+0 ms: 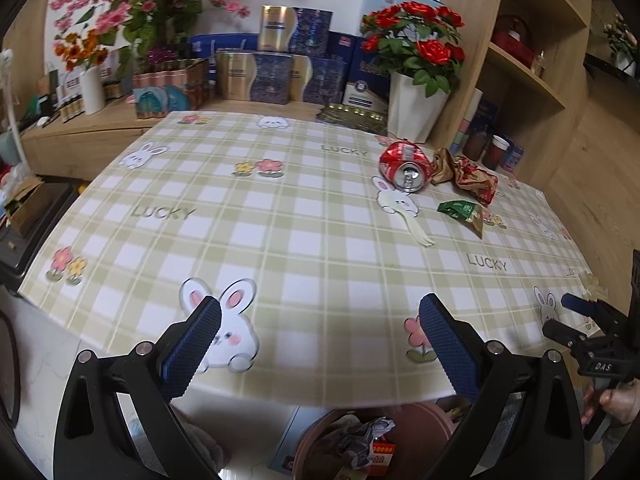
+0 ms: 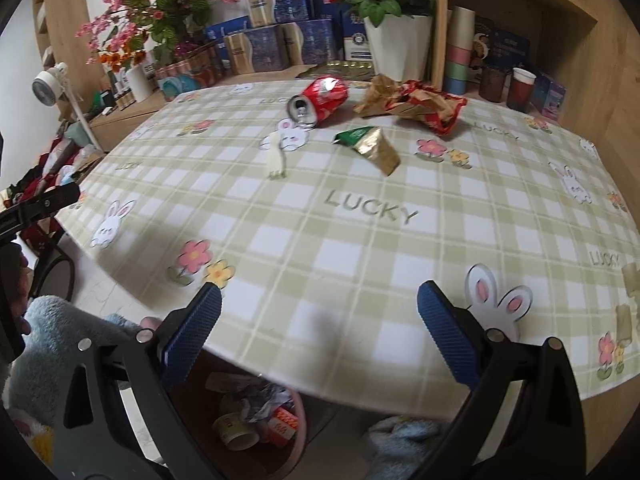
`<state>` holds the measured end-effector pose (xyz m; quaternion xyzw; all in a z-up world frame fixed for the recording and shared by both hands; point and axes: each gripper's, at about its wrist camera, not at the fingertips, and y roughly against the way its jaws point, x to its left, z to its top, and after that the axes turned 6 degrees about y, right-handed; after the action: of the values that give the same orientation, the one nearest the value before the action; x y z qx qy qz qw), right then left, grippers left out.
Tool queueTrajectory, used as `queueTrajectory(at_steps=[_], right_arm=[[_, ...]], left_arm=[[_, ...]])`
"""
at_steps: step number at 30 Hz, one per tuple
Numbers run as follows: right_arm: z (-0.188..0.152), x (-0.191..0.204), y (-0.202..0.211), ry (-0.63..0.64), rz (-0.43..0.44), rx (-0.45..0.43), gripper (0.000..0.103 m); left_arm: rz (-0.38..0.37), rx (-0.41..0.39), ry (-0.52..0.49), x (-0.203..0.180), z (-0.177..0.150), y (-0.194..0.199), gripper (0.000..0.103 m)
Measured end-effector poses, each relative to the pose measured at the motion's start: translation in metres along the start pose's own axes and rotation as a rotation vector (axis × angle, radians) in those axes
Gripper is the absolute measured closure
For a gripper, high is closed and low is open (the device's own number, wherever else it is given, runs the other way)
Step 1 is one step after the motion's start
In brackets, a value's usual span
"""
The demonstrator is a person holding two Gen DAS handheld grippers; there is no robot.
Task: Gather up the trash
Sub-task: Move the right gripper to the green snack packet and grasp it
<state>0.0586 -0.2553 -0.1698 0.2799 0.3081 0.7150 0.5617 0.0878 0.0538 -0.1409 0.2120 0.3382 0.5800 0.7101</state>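
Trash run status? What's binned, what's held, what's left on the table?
Done: the bin under the table edge already holds crumpled paper and packaging. In hand: nothing; left claw and right claw are both open. Left: crushed can, red wrapper, green wrapper, plastic fork.

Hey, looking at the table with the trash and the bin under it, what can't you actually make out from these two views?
- Bin: left wrist view, the table edge and the left gripper cover much of it; the bottom edge cuts it off.
- Bin contents: right wrist view, labels too small to read.
- Crushed can: its far end faces away in both views.
- Right gripper in the left wrist view: cropped at the frame edge.
- White plastic fork: blurred, tines unclear.
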Motion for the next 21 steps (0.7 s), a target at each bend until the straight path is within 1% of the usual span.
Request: queueTrajectory(at_steps=[1, 4, 9, 12, 14, 18, 21], right_arm=[[0.003, -0.005, -0.003, 0.002, -0.024, -0.002, 0.006], [0.012, -0.018, -0.012, 0.004, -0.054, -0.007, 0.006], [0.030, -0.043, -0.030, -0.002, -0.054, -0.024, 0.007], [0.049, -0.058, -0.045, 0.005, -0.094, -0.043, 0.007], [0.061, -0.064, -0.054, 0.017, -0.104, -0.057, 0.007], [0.090, -0.069, -0.078, 0.092, -0.127, -0.070, 0.007], [0.110, -0.069, -0.102, 0.152, -0.107, -0.047, 0.007]], left_arm=[[-0.002, 0.001, -0.004, -0.002, 0.001, -0.003, 0.006], [-0.004, 0.014, -0.025, -0.009, 0.007, -0.017, 0.006], [0.002, 0.036, -0.047, -0.019, 0.017, -0.042, 0.006], [0.004, 0.041, -0.038, -0.022, 0.025, -0.054, 0.006], [0.001, 0.049, -0.031, -0.023, 0.030, -0.063, 0.006], [-0.010, 0.063, -0.028, -0.029, 0.039, -0.077, 0.006], [-0.018, 0.070, -0.027, -0.035, 0.045, -0.088, 0.006]])
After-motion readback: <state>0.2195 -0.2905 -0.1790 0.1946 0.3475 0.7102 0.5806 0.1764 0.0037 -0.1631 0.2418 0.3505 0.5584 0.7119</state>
